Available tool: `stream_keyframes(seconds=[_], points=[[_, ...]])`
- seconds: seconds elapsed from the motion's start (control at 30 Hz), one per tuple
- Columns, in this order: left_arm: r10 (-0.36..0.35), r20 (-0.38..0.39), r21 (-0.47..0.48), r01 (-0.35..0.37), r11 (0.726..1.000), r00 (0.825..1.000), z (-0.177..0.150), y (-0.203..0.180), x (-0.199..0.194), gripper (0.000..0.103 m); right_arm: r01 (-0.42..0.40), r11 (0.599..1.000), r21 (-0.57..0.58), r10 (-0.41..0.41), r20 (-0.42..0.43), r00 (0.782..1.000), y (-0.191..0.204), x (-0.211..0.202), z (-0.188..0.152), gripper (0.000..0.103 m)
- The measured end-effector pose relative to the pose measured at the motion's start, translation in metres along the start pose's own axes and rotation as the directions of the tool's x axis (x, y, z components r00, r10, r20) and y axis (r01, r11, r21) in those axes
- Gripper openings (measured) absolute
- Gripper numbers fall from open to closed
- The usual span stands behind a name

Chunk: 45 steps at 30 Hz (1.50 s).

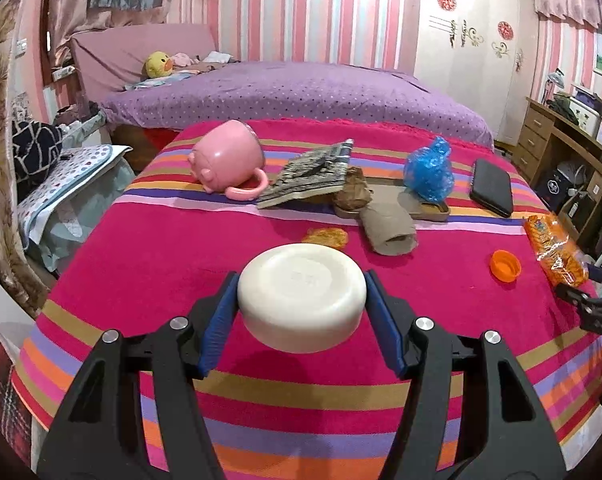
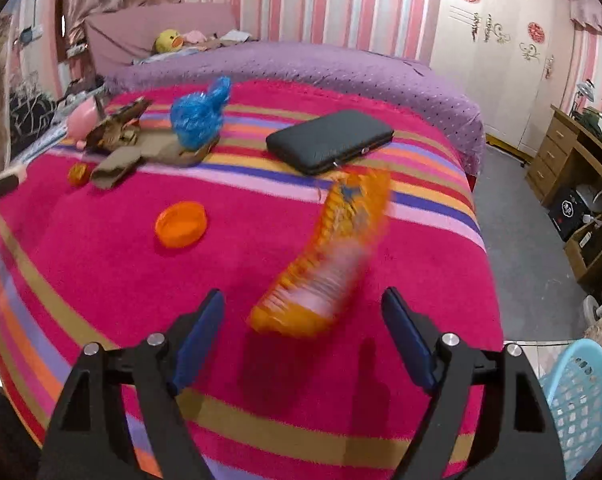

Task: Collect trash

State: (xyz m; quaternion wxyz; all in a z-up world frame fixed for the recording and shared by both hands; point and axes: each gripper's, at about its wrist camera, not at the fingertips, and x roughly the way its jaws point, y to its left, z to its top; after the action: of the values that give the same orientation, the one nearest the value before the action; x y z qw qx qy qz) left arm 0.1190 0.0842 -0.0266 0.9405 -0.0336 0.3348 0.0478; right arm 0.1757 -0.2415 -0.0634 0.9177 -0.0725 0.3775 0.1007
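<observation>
Right gripper [image 2: 303, 336]: jaws spread wide, nothing pinched. The orange snack wrapper [image 2: 325, 256] lies blurred between and just ahead of the blue pads, touching neither as far as the blur lets one judge; whether it rests on the striped blanket [image 2: 101, 300] or hangs just above it cannot be told.

Left gripper [image 1: 301, 312]: closed on a white round container [image 1: 301, 292], a pad on each side, held clear of the blanket with its shadow beneath.

Step in hand, by my reckoning: gathering litter off the bed, with the wrapper as the right side's present item. It is not secured.

Next move, as a judgement: the right gripper needs to close on the wrapper's near end, then carry it to the light blue basket [image 2: 581, 400] standing on the floor at four o'clock of that gripper. The film is thin and crackly and may slip, so a squeeze across its bunched part seems safest.

Remaining items, right wrist view, clock bearings from the right gripper:
- orange cap [image 2: 181, 224], eleven o'clock, near.
- black case [image 2: 329, 146], twelve o'clock, beyond the wrapper; probably not trash.
- blue plastic bag [image 2: 199, 116], eleven o'clock, far.
- cardboard tube [image 2: 115, 166], ten o'clock, far, beside brown paper scraps.
- pink mug [image 1: 229, 160], on its side, far; likely a keeper.
</observation>
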Motion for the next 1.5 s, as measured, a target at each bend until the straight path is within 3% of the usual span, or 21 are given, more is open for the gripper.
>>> stream_keyframes(seconds=[0.1,0.13,0.17,0.2,0.23,0.27,0.4,0.57,0.73,1.13,1.5], points=[[0.006,-0.004,0.009,-0.006,1.000,1.000,-0.001,-0.007,0.002,0.061,0.032,0.998,0.052,-0.029,-0.056,0.998,-0.007,0.022,0.001,0.075],[0.007,-0.007,0.014,-0.007,1.000,1.000,-0.002,-0.009,0.003,0.061,0.025,0.997,0.068,-0.022,-0.056,0.998,-0.008,0.025,0.001,0.067],[0.012,-0.009,0.021,-0.011,1.000,1.000,-0.003,-0.010,0.004,0.061,0.025,0.997,0.071,-0.022,-0.051,0.998,-0.008,0.024,0.002,0.041],[0.014,-0.009,0.025,-0.014,1.000,1.000,-0.003,-0.011,0.004,0.061,0.013,0.997,0.071,-0.010,-0.040,0.999,-0.009,0.021,0.004,0.029],[0.017,-0.007,0.029,-0.016,0.999,1.000,-0.004,-0.012,0.003,0.061,0.012,0.998,0.067,-0.010,-0.035,0.999,-0.009,0.020,0.004,0.006],[0.020,-0.005,0.029,-0.020,0.999,1.000,-0.004,-0.012,0.001,0.061,0.010,0.998,0.060,-0.008,-0.028,1.000,-0.010,0.018,0.003,0.001],[0.036,0.028,0.023,-0.036,0.999,0.999,-0.005,-0.017,-0.015,0.061,-0.004,0.999,0.044,0.003,0.031,1.000,-0.009,-0.001,0.003,0.001],[0.047,0.058,0.015,-0.048,0.999,0.997,-0.014,-0.027,-0.036,0.061,-0.028,0.997,-0.077,0.035,0.090,0.995,0.009,-0.038,-0.002,0.001],[0.049,0.063,0.074,-0.053,0.996,0.997,-0.023,-0.044,-0.028,0.061,-0.046,0.993,-0.106,0.054,0.072,0.996,0.017,-0.036,-0.009,0.001],[0.057,0.061,0.028,-0.059,0.998,0.997,-0.022,-0.037,-0.021,0.061,-0.058,0.990,-0.127,0.068,0.078,0.995,0.020,-0.037,-0.014,0.001],[0.091,0.106,0.017,-0.093,0.996,0.990,-0.015,-0.036,-0.029,0.061,-0.055,0.989,-0.140,0.065,0.068,0.996,0.018,-0.033,-0.020,0.001]])
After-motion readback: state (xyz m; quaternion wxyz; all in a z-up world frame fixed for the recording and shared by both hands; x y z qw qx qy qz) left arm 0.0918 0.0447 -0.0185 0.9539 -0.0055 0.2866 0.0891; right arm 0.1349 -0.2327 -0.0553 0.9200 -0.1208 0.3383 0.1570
